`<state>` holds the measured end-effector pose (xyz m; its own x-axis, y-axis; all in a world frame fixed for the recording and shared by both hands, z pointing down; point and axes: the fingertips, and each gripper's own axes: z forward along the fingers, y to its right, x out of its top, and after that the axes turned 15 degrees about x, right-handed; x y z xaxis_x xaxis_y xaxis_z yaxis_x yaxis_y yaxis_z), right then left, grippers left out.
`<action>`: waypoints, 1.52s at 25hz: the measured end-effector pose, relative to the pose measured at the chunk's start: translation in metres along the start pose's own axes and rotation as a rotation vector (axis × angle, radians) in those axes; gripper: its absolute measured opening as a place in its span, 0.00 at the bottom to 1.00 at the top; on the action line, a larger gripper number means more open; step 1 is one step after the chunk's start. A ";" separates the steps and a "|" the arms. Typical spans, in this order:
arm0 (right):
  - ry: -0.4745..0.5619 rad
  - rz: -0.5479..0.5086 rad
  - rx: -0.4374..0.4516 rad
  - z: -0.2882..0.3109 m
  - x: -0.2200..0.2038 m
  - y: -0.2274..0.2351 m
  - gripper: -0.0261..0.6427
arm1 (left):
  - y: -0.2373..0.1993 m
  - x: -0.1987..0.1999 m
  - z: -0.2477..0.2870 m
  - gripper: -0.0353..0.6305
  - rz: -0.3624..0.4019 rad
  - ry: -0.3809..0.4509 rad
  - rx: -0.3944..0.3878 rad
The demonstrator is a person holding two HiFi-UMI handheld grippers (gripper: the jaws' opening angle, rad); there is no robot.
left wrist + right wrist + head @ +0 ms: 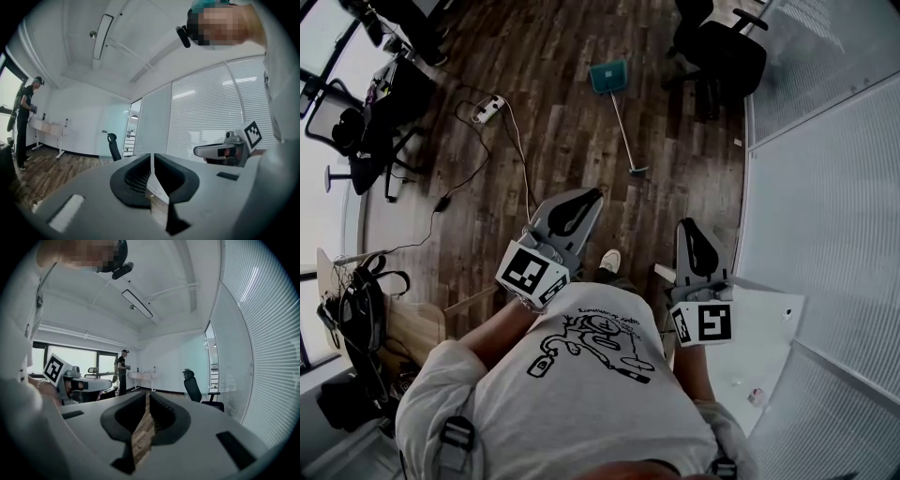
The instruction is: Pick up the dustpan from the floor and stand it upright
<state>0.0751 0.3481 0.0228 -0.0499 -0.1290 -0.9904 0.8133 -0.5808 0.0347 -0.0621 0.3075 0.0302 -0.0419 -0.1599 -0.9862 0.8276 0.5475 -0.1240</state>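
Note:
The teal dustpan [607, 77] lies flat on the wooden floor far ahead of me, and its long thin handle [624, 131] runs back toward me. My left gripper [589, 197] is held level in front of my chest, shut with nothing in it, well short of the handle's end. My right gripper [685, 226] is beside it, also shut and empty. In the left gripper view the jaws [153, 157] meet with nothing between them; the right gripper view shows the same [146, 397]. The dustpan does not appear in either gripper view.
A black office chair [722, 52] stands just right of the dustpan. A white power strip [487, 111] and its cable trail across the floor to the left. A glass wall with blinds [825, 187] runs along the right. Another person [122, 371] stands by a far desk.

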 end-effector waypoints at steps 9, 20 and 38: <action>0.000 0.002 0.010 0.006 0.000 0.033 0.07 | 0.005 -0.003 0.034 0.08 -0.018 -0.006 0.011; -0.013 0.027 0.008 0.038 -0.014 0.064 0.07 | -0.006 -0.011 0.080 0.08 -0.025 -0.018 -0.016; -0.030 -0.013 0.069 0.204 0.023 0.110 0.07 | -0.134 0.022 0.179 0.08 -0.041 -0.007 0.002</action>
<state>0.0450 0.1172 0.0311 -0.0784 -0.1448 -0.9864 0.7708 -0.6363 0.0322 -0.0739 0.0830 0.0444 -0.0717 -0.1881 -0.9795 0.8263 0.5389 -0.1640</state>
